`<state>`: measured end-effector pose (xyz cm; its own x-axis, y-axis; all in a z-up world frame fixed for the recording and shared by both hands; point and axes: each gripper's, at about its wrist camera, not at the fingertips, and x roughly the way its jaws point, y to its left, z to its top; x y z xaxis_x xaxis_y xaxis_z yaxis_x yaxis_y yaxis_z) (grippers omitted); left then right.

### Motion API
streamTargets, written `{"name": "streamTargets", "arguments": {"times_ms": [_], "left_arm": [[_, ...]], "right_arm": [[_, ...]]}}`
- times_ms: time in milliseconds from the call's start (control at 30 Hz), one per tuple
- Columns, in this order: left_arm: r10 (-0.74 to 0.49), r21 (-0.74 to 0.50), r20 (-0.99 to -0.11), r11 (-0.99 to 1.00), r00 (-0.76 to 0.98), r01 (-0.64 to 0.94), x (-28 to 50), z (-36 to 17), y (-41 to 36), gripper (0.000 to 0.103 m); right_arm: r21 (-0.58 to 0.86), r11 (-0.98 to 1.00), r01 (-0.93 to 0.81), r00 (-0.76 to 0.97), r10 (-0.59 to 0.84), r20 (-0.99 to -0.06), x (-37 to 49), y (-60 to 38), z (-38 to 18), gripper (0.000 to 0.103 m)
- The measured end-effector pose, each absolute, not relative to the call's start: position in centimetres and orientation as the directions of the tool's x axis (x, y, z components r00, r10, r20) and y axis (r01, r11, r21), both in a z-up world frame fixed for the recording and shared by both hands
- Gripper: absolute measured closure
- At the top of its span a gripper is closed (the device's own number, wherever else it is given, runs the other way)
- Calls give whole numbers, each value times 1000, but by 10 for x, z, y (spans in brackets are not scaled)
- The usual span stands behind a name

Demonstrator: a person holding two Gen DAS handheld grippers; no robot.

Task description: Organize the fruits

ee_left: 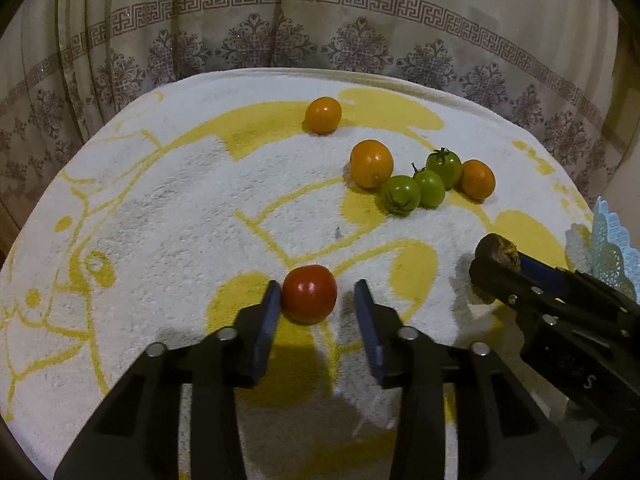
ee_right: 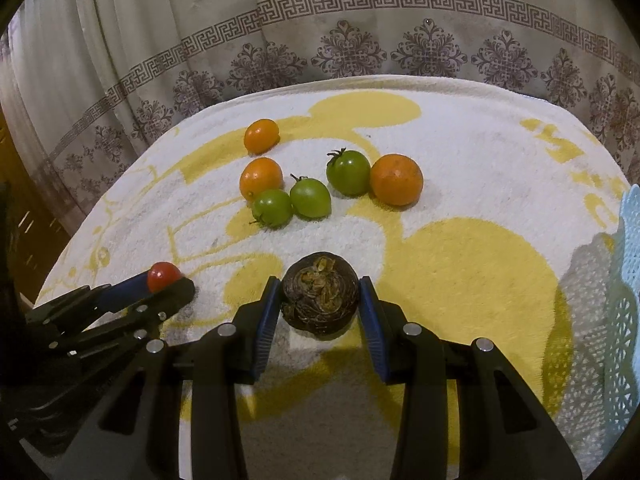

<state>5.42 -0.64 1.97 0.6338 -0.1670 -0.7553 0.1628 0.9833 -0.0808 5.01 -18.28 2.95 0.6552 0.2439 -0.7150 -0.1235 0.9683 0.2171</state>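
**Two grippers, one fruit between each pair of fingers**

Left gripper (ee_left: pixel 318 300): fingers parted around a red tomato (ee_left: pixel 309 294) resting on the white-and-yellow towel (ee_left: pixel 168 208); left pad touching the fruit, right pad clear of it with a visible gap, so no grip

Right gripper (ee_right: pixel 319 298): fingers spread to either side of a dark brown, rough-skinned fruit (ee_right: pixel 319 300); pads right at its sides, though firm contact impossible to tell; fruit seemingly down on the towel

Farther back on the towel: a cluster of three green tomatoes (ee_right: pixel 308 196) with an orange fruit (ee_right: pixel 261 178) touching at the left end and another (ee_right: pixel 396 179) at the right; a third orange fruit (ee_right: pixel 261 135) alone, behind

Pale blue lattice basket (ee_right: pixel 628 264) at the right edge; patterned curtain (ee_right: pixel 340 32) behind
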Motion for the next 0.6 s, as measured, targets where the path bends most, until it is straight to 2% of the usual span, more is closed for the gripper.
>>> {"name": "streamTargets", "arguments": {"times_ms": [133,600], "left_arm": [[-179,-89,-742,981,646,170,51,24,-6,76],[-219,-100,-694,973,686,210,37,48,-14,76]], "right_arm": [[218,968,-125,662,245,-708,48,-182,31,62],[180,976,-126,737,213,-641,22,-177,55,62]]}}
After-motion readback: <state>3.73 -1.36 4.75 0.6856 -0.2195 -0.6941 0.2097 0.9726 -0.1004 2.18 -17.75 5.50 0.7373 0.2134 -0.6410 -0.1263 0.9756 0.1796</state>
